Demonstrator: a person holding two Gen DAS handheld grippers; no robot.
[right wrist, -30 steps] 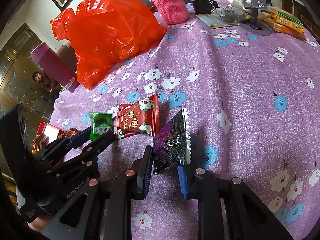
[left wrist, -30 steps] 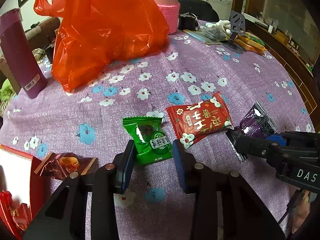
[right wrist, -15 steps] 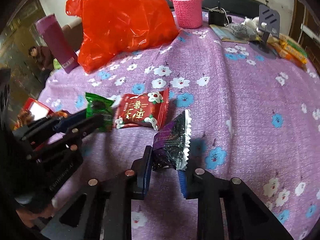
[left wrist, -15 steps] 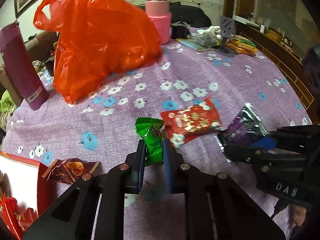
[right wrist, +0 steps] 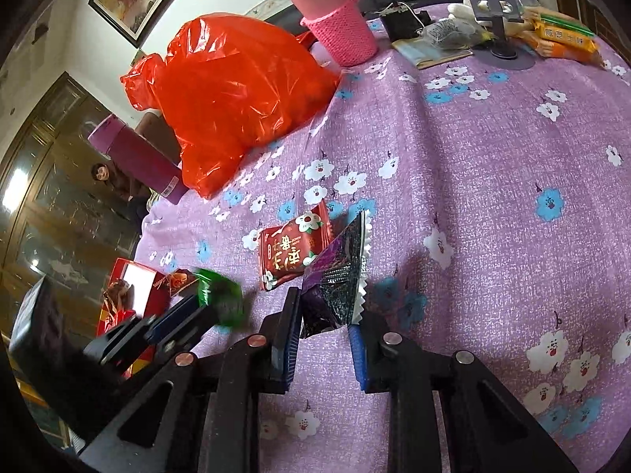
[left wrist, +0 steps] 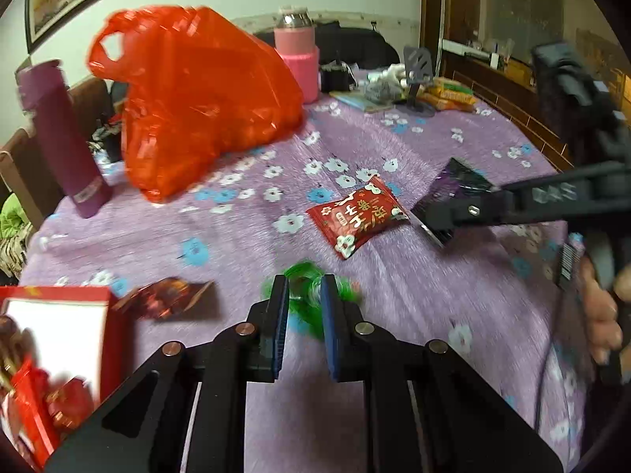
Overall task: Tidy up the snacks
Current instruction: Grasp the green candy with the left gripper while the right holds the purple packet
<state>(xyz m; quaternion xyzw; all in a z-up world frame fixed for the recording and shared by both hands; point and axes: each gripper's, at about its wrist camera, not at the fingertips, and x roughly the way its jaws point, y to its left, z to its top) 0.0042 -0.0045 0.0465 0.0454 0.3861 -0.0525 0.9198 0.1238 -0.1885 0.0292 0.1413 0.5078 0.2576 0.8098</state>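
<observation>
My left gripper (left wrist: 303,287) is shut on a green snack packet (left wrist: 305,293), blurred and lifted off the purple floral tablecloth; the packet also shows in the right wrist view (right wrist: 221,295). My right gripper (right wrist: 325,315) is shut on a dark purple snack packet (right wrist: 339,276), which also shows in the left wrist view (left wrist: 453,189). A red snack packet (left wrist: 359,216) lies flat on the cloth between them. A brown candy wrapper (left wrist: 169,299) lies beside an open red box (left wrist: 59,331) at the lower left.
A big orange plastic bag (left wrist: 197,94), a purple flask (left wrist: 63,138) and a pink-sleeved flask (left wrist: 297,63) stand at the back. A phone stand (right wrist: 493,12), yellow packets (right wrist: 564,35) and small clutter sit at the far right edge.
My left gripper shut on the green packet, lifted it and pulled back toward the red box. My right gripper kept hold of the purple packet and raised it off the cloth.
</observation>
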